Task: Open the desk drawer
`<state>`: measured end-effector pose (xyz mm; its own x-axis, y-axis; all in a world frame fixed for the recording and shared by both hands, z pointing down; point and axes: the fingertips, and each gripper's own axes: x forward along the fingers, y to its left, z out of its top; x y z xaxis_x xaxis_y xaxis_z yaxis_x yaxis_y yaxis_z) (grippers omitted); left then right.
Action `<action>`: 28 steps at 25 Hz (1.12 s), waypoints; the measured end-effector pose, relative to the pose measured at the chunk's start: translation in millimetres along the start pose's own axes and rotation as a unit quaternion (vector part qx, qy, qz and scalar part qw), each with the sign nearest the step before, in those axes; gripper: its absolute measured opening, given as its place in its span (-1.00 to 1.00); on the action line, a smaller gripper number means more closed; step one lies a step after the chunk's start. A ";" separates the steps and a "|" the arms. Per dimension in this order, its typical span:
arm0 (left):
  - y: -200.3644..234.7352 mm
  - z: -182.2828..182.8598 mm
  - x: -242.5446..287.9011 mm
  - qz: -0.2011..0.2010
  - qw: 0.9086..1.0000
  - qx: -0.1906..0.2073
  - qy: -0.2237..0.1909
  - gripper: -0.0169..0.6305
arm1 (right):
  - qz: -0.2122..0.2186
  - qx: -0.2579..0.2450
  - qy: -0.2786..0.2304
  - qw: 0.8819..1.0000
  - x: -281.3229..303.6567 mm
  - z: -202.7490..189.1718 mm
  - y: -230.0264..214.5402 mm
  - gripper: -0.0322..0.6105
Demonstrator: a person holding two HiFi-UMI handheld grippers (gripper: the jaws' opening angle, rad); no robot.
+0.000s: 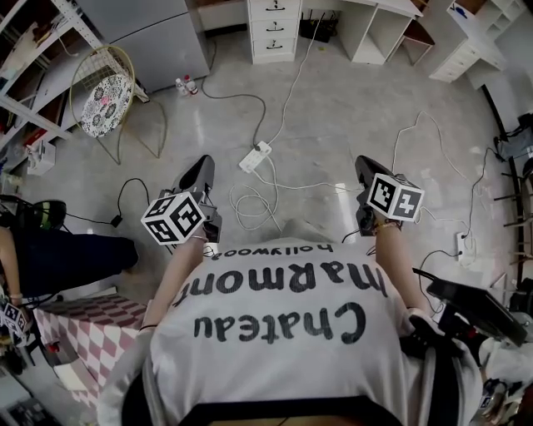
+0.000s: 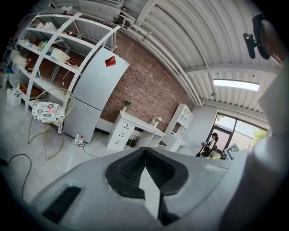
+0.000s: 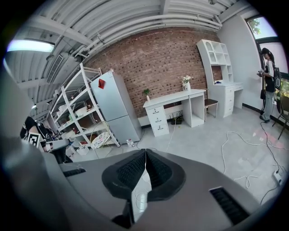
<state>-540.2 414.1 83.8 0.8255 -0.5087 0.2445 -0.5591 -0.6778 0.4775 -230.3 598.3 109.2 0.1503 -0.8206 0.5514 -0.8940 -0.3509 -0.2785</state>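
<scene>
The white desk stands against the far wall, with its stack of three drawers on the left end, all closed. It shows small in the left gripper view, drawers, and in the right gripper view, drawers. I hold both grippers out over the floor, several steps short of the desk. My left gripper is shut with nothing between its pads. My right gripper is likewise shut and empty. Both point toward the desk wall and slightly down.
A power strip and loose cables lie on the floor between me and the desk. A round wire chair, a fridge, two bottles and shelving stand left. A seated person is at my left.
</scene>
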 end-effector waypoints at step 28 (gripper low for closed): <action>-32.7 65.5 227.7 0.028 0.999 -0.019 -0.037 -0.90 | 0.052 -0.014 0.023 0.998 168.5 164.1 -140.6 -0.85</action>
<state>-339.0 285.7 68.6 0.7840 -0.5842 0.2100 -0.6003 -0.6270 0.4965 -10.0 435.3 112.2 0.0376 -0.8303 0.5560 -0.9154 -0.2517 -0.3141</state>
